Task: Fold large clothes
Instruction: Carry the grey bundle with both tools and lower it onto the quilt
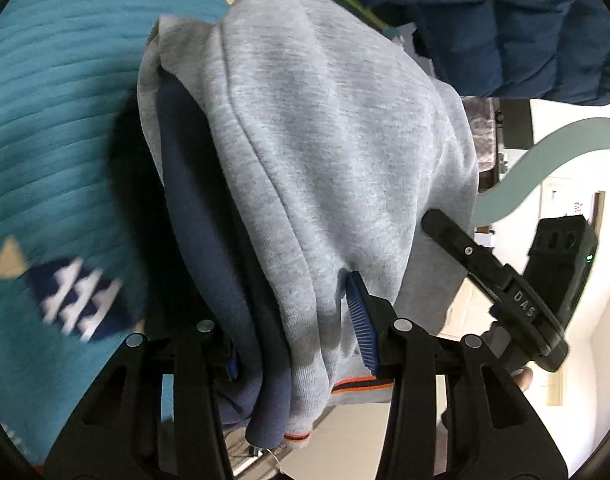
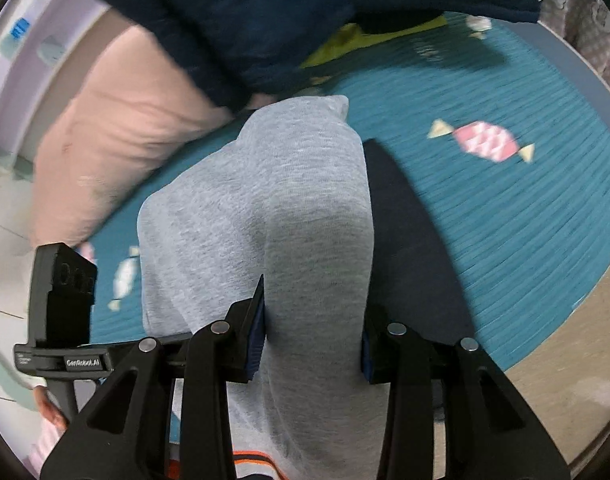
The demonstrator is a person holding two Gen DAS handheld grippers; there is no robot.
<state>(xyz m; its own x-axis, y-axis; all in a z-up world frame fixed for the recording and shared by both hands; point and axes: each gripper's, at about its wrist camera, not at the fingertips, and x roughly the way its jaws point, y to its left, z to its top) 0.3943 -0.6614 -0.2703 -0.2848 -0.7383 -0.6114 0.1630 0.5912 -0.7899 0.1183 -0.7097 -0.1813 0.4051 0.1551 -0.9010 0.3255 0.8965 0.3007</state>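
A grey sweatshirt (image 1: 325,140) with a navy inner layer and an orange-striped hem hangs bunched in the air over a teal mat (image 1: 57,120). My left gripper (image 1: 301,332) is shut on a thick fold of it near the hem. In the right wrist view the same grey sweatshirt (image 2: 289,200) drapes forward over the mat (image 2: 505,220). My right gripper (image 2: 309,336) is shut on another fold of it. The other gripper shows at each view's edge.
A dark blue padded jacket (image 2: 285,12) lies at the far side of the mat, with a yellow-green cloth (image 2: 357,40) under it. A pink garment (image 2: 117,140) lies at the left. Candy prints (image 2: 481,140) mark the mat. Bare floor (image 2: 565,360) lies at the right.
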